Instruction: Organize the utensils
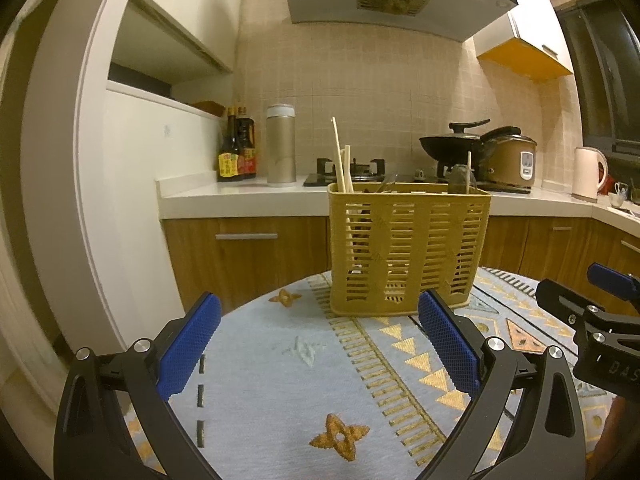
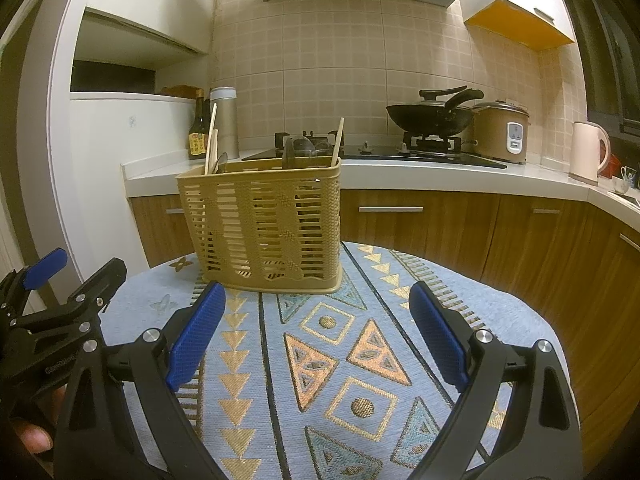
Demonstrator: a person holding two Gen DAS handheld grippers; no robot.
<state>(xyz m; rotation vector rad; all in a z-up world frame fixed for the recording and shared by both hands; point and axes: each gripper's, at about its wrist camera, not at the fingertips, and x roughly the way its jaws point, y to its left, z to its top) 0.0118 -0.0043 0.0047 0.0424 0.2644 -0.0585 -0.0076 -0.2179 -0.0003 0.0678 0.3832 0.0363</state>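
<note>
A yellow slotted utensil basket (image 1: 408, 248) (image 2: 266, 220) stands upright at the far end of a small table with a patterned blue cloth (image 1: 288, 380) (image 2: 344, 360). Wooden chopsticks (image 1: 342, 160) (image 2: 211, 140) stick up from its left end, one more chopstick (image 2: 339, 142) from its right end, and dark spoon-like utensils (image 2: 298, 152) sit inside. My left gripper (image 1: 320, 340) is open and holds nothing, just short of the basket. My right gripper (image 2: 316, 332) is also open with nothing in it, nearer than the basket. Each gripper shows at the edge of the other's view.
Behind the table runs a white kitchen counter (image 1: 240, 194) with sauce bottles (image 1: 236, 148), a steel flask (image 1: 281, 146), a gas hob with a black wok (image 2: 432, 118), a rice cooker (image 2: 502, 132) and a kettle (image 2: 588, 156). Wooden cabinets stand below.
</note>
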